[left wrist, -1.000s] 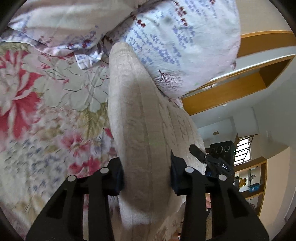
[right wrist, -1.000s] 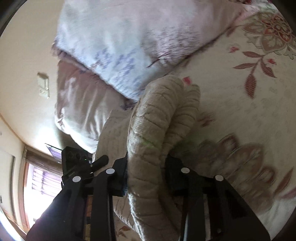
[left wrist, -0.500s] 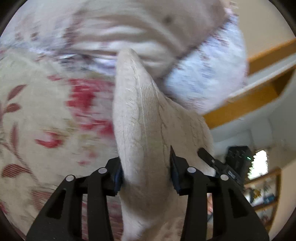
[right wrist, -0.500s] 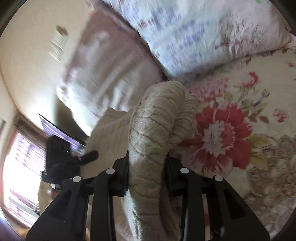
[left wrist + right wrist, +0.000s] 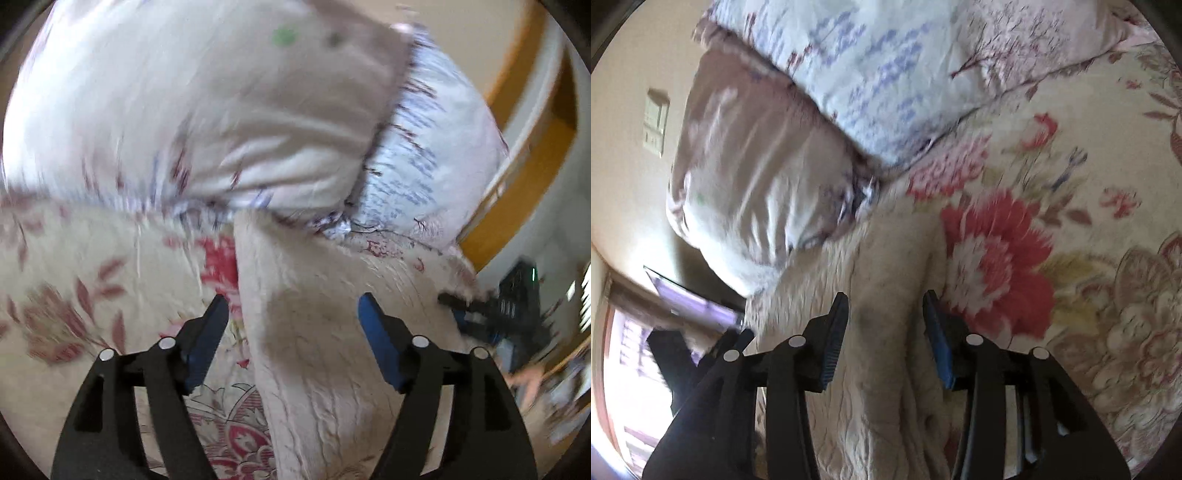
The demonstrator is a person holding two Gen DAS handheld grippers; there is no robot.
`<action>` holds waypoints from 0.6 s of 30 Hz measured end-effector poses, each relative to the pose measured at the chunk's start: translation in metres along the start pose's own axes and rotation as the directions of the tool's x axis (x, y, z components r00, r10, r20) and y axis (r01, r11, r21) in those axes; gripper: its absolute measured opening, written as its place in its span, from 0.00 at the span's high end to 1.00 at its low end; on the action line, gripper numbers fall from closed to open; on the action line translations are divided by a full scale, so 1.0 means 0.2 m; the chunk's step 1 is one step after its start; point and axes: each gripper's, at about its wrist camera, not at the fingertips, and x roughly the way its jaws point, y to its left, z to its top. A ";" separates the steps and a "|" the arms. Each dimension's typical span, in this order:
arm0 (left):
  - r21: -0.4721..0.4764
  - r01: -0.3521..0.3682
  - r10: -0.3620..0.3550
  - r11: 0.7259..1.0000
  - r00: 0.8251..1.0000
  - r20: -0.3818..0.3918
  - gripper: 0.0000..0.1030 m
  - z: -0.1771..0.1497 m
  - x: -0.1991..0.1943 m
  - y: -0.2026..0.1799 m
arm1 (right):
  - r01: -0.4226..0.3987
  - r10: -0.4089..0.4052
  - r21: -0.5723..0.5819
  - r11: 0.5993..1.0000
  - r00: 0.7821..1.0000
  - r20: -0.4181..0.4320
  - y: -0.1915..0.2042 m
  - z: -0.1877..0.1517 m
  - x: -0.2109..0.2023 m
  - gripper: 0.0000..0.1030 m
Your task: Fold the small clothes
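Note:
A cream cable-knit garment lies folded on the floral bedspread, its far end against the pillows. My left gripper straddles one edge of it. Its jaws are opening and stand wide, with both blue pads clear of the knit. In the right wrist view the same garment runs between the pads of my right gripper. Those jaws are opening too and the thick fold sags onto the bedspread, loose between them. The view is blurred by motion.
Two pillows lie just beyond the garment: a pale pink one and a white one with blue print. A wooden headboard and a wall switch stand behind them. A bright window is at the left.
Both grippers carried the raised fold of the garment toward the pillows and have let it go. Their jaws have spread, the left far wider, and the knit now lies flat on the bed.

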 end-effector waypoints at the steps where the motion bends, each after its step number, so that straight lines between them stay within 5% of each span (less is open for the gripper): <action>1: 0.046 -0.015 0.015 0.999 1.000 0.004 0.26 -0.01 -0.01 -0.05 | -0.001 0.001 0.004 1.000 1.000 0.005 0.00 0.02 0.01 0.57; 5: 0.112 -0.021 0.024 0.994 0.999 -0.030 0.25 -0.04 0.01 -0.13 | 0.021 -0.021 -0.013 1.000 1.000 0.008 0.04 0.06 0.07 0.63; 7: 0.107 -0.015 0.021 0.994 0.998 -0.054 0.25 -0.06 0.04 -0.13 | 0.041 -0.040 -0.052 0.998 0.999 0.017 0.07 0.08 0.10 0.89; 13: 0.130 -0.045 0.056 0.990 0.995 -0.085 0.25 -0.08 0.12 -0.18 | 0.154 -0.111 -0.228 0.961 0.975 0.190 0.22 0.10 0.02 0.91; 18: 0.188 -0.102 0.122 0.977 0.987 -0.100 0.25 -0.09 0.18 -0.21 | 0.332 -0.322 -0.179 0.926 0.943 0.085 0.11 0.14 0.21 0.91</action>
